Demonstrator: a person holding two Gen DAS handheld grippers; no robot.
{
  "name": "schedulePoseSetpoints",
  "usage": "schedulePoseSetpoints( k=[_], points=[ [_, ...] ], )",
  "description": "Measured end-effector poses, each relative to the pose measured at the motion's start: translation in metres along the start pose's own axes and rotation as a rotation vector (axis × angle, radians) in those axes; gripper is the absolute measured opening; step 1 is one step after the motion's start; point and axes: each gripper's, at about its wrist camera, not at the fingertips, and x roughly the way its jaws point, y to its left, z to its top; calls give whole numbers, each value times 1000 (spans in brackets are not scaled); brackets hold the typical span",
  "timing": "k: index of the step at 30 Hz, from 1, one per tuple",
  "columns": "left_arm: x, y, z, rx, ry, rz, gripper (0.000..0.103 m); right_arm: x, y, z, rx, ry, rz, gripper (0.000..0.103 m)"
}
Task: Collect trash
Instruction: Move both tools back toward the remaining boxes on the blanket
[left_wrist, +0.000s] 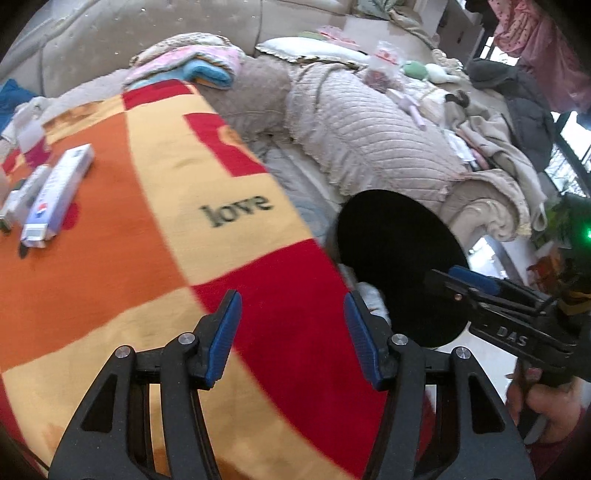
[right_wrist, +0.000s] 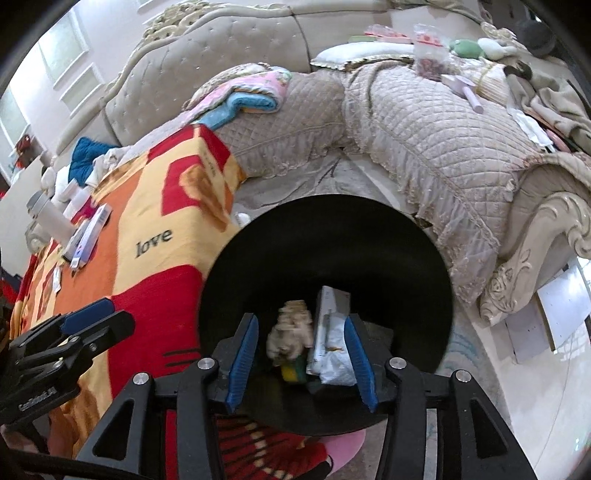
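Your right gripper (right_wrist: 301, 363) hangs over the black bin (right_wrist: 325, 236), jaws released and parted so the crumpled wad (right_wrist: 290, 330) drops beside the white packet (right_wrist: 330, 332); your left gripper (left_wrist: 293, 338), jaws likewise released and empty, points at the blanket-covered table (left_wrist: 147, 221) beside the bin, where a toothpaste box (left_wrist: 59, 192) waits.

Black fingers (left_wrist: 221, 343) — blue ribbed pads, silver screws — "DAS" lettering.

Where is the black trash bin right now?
The black trash bin sits on the floor between the checked blanket and quilted sofa, directly below the right gripper.
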Motion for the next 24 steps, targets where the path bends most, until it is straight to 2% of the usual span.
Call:
schedulePoseSetpoints(
  k=[2, 3, 11, 20, 24],
  points=[
    [-4, 10, -3, -5, -6, 23, 56, 1, 12, -1, -19, 1, 12, 61],
    [-6, 15, -5, -11, -8, 35, 56, 2, 17, -1, -27, 2, 17, 62],
    [-26, 76, -20, -95, -9, 111, 56, 18, 71, -3, -119, 39, 73, 62],
    [-61, 183, -37, -262, -28, 239, 56, 42, 150, 2, -232, 70, 147, 63],
    [-74, 229, -44, -341, -34, 286, 56, 61, 200, 16, -283, 83, 205, 63]
  ],
)
